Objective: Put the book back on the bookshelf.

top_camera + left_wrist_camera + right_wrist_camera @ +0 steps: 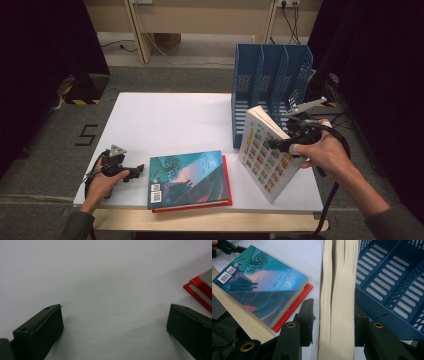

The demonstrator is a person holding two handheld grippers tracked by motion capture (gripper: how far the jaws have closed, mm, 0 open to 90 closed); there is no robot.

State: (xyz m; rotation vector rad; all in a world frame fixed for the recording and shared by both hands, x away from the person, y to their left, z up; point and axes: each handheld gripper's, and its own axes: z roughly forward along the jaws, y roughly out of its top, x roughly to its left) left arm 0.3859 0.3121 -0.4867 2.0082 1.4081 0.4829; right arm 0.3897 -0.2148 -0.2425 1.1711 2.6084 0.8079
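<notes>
A thick book with a cover of small coloured pictures (265, 155) stands tilted on its lower edge on the white table (165, 120), in front of a blue file rack (270, 85). My right gripper (280, 145) straddles its upper part. In the right gripper view the cream page block (337, 302) lies between the jaws; one jaw touches it, and a thin strip of table shows beside the other. My left gripper (137, 172) rests at the table's front left, open with nothing between its jaws (115, 322).
A teal book (190, 177) lies flat on a red book (227, 185) at the front middle. The red book's corner (197, 290) is close to the left gripper's jaw. The rack's slotted compartments (387, 290) open just beyond the standing book.
</notes>
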